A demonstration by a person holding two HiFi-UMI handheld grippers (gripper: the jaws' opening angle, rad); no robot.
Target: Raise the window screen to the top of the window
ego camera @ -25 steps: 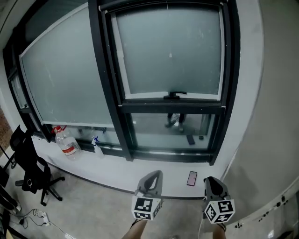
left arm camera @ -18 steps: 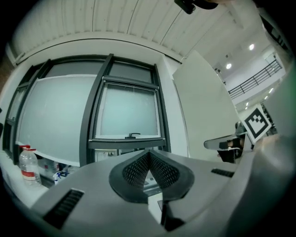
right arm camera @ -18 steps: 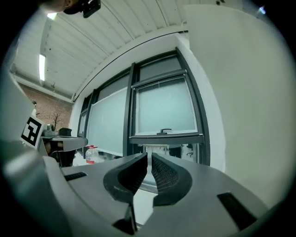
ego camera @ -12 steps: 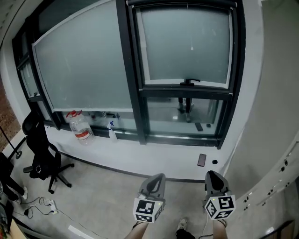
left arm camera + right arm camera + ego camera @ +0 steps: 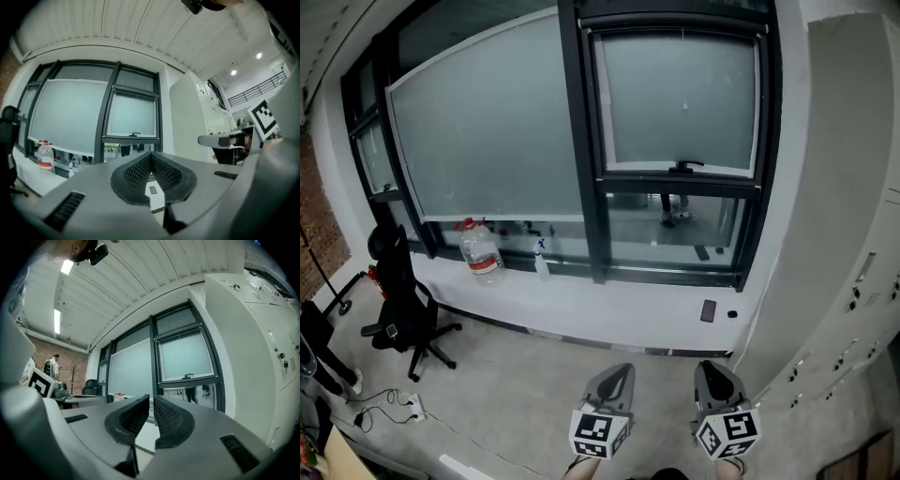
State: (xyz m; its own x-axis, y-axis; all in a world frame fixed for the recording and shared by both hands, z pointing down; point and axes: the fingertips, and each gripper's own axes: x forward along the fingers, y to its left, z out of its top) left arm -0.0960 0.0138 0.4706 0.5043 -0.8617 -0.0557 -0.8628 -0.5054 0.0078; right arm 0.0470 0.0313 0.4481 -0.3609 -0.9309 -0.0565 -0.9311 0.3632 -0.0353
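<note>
Standing well back from the window, the person holds both grippers low over the grey floor (image 5: 506,375), side by side and far from the white sill (image 5: 609,309). Open floor runs between them and the wall. A tall white cabinet (image 5: 853,262) hems in the right side, and a black office chair (image 5: 403,300) stands far off to the left with cables (image 5: 389,405) lying near it.

The left gripper (image 5: 617,373) has its jaws clenched, tips meeting, with nothing between them. The right gripper (image 5: 713,370) has its jaws a thin slit apart, and that gap is empty too.

The window screen (image 5: 680,98) hangs in the narrower right-hand opening. It covers the upper part of that opening. Its lower bar carries a small dark handle (image 5: 682,167) and sits partway down, with clear glass showing beneath it. The wide pane to the left wears its own pale shade (image 5: 487,122), drawn almost down to the sill.

The top of the window frame is cut off at the upper edge of the head view. A small dark flat object (image 5: 708,310) lies on the sill below the screen, and I cannot say for certain what it is.

A large clear water bottle (image 5: 480,253) with a red cap stands on the sill, and its fill level is hard to make out. A small spray bottle (image 5: 541,262) stands near it on the right.
</note>
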